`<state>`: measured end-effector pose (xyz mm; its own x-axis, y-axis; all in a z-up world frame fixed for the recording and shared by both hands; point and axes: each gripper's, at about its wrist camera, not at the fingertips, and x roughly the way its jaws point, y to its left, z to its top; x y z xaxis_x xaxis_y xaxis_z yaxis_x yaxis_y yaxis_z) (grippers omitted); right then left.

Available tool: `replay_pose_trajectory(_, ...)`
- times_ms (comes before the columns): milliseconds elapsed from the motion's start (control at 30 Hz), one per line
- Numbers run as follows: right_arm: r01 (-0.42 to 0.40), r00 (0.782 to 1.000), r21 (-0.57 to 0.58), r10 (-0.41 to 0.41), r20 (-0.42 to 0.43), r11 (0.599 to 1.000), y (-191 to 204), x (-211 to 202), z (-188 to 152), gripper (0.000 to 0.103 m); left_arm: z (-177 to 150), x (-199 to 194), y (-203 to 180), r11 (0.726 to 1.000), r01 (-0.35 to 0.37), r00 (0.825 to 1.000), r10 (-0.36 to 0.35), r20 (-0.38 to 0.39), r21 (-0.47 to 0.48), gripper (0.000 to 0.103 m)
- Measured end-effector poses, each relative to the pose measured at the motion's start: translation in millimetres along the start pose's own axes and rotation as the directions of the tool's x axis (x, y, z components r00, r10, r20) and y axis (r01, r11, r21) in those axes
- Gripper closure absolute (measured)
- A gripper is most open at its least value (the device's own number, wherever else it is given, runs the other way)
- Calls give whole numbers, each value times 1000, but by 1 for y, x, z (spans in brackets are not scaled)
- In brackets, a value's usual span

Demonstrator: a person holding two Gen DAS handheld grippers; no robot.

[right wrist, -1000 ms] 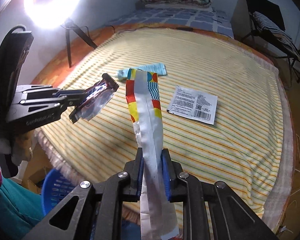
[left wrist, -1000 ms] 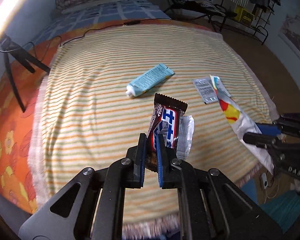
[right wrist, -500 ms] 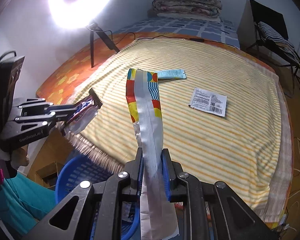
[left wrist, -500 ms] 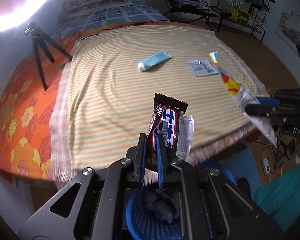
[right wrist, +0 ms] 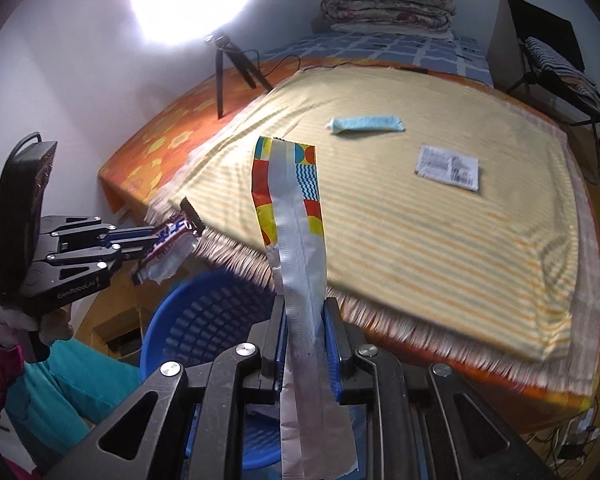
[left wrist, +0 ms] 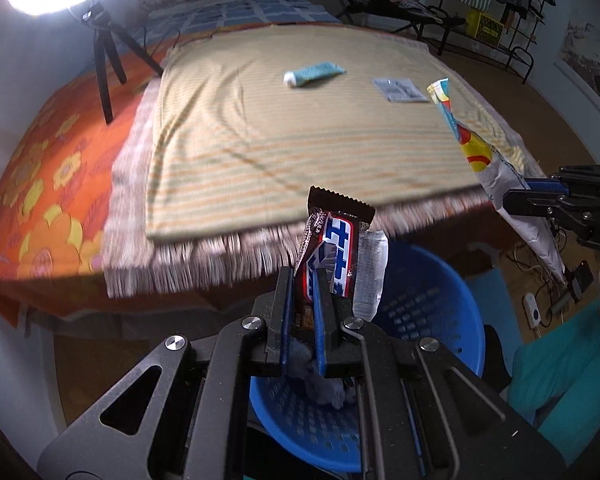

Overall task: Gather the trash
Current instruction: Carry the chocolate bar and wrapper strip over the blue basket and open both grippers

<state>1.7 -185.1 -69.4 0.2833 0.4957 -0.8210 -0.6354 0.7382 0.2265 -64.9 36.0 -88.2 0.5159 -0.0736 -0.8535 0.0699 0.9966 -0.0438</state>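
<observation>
The left wrist view looks down into the blue plastic basket (left wrist: 432, 320), where crumpled grey trash (left wrist: 324, 384) lies at the bottom; the right wrist view shows only the basket's perforated wall and rim (right wrist: 204, 320), its inside hidden behind the gripper body. The right wrist view alone takes in the whole left gripper (right wrist: 140, 240) from the side, with the person's teal trouser leg (right wrist: 56, 384) below it, and its casing carries white lettering that seems to read "GenRobot.AI". In the left wrist view the right gripper (left wrist: 512, 196) enters from the right edge, with only the letters "DA" legible on it. The left gripper (left wrist: 302, 284) has its jaws pressed almost together, pinching a brown, red and blue candy bar wrapper (left wrist: 336, 248) by its lower end, a torn silvery flap hanging at its side; it is held above the basket, just off the fringed edge of the striped yellow bedspread (left wrist: 300, 132). The right gripper (right wrist: 306, 320) pinches a long snack wrapper (right wrist: 296, 216), silver inside and coloured at the top, upright over the basket rim. A light blue tube (right wrist: 366, 124) and a flat white printed sachet (right wrist: 448, 166) lie on the bedspread, well apart from both grippers; the sachet's print is too blurred to read.
</observation>
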Motion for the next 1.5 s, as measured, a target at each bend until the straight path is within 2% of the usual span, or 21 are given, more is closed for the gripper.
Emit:
replay_pose_trajectory(367, -43, 997, 15, 44, -56, 999, 12, 16, -27, 87, -39, 14, 1, 999, 10, 998, -13, -62, -41, 95)
replay_pose_trajectory(1000, -85, 982, 21, 87, -166, 996, 23, 52, -50, 83, -58, 40, -6, 1000, -5, 991, 3, -135, -19, 95)
replay_pose_trajectory(1067, -86, 981, 24, 89, -174, 996, 22, 54, -51, 83, -58, 43, -8, 1000, -5, 990, 3, -143, -15, 89)
replay_pose_trajectory(1200, -84, 980, 25, 87, -179, 996, 22, 55, -53, 80, -58, 43, -11, 1000, -8, 990, 7, -140, -2, 66)
replay_pose_trajectory(1367, -80, 979, 31, 84, -183, 996, 21, 55, -53, 73, -58, 44, -13, 1000, -14, 990, 15, -140, 8, 65)
replay_pose_trajectory(1500, -69, 980, 30, 74, -183, 997, 21, 56, -52, 54, -57, 45, -15, 1000, -28, 990, 29, -138, 11, 43)
